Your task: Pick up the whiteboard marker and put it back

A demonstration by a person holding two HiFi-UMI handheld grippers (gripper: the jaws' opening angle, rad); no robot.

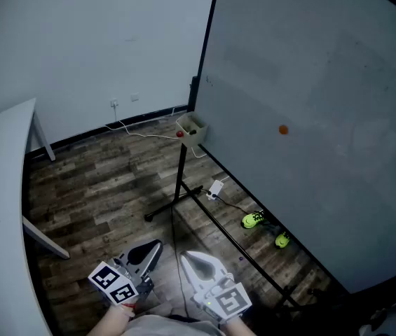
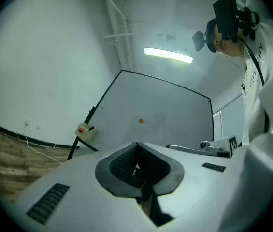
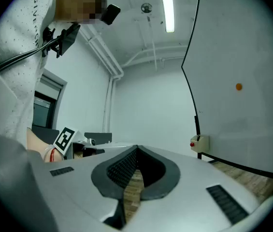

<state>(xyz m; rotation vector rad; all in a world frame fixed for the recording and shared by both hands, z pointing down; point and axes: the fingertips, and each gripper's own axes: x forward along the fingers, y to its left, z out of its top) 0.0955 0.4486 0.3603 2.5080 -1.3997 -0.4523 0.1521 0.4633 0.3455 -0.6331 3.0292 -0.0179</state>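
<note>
The whiteboard (image 1: 310, 82) is pale grey with 1 orange dot (image 1: 283, 129). The floor (image 1: 113, 180) shows brown wood-grain planks. The box (image 1: 191, 128) is beige, 1 red spot. 2 items (image 1: 252, 220) are neon green.

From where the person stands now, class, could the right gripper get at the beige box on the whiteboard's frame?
Probably not yet. The right gripper is shut and low, well short of the beige box. Only the stand's low foot lies between, so stepping closer should do.
</note>
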